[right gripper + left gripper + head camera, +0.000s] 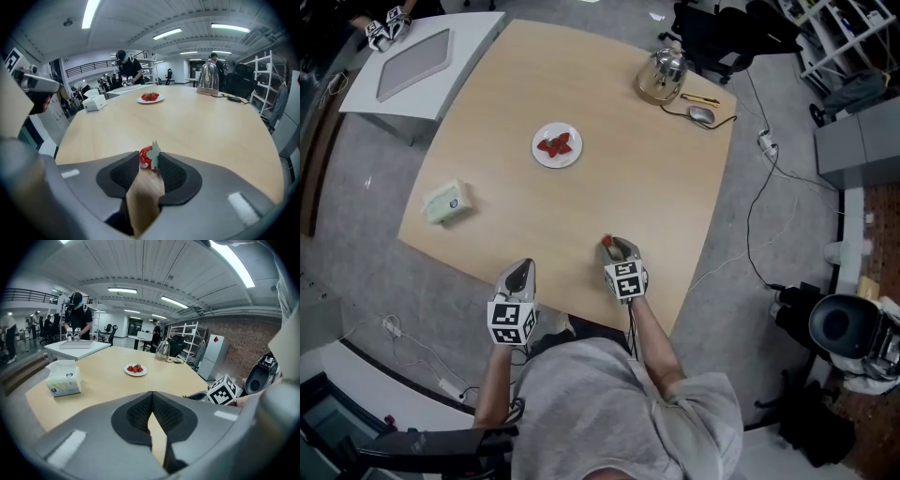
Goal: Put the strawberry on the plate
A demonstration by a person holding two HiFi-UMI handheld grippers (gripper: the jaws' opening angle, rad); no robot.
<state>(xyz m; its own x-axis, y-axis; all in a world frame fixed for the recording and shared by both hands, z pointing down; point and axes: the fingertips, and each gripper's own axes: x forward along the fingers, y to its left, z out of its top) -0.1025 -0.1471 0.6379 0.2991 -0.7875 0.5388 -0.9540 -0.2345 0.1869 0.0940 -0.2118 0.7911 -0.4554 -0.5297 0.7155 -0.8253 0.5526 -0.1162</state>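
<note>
Pinching one strawberry (pixel 145 158) — right gripper (pixel 151 156); one plate (pixel 151 101)

no legible text, labels or signs

Pale wooden table (pixel 609 169) with a green-and-white tissue box (pixel 448 202) near its left edge. At the far right corner sit a shiny metal kettle (pixel 664 73), a grey computer mouse (pixel 701 114) and a yellow pen (pixel 700 98). Beyond, a person in black (pixel 80 317) stands at a white side table (pixel 473 47).
</note>
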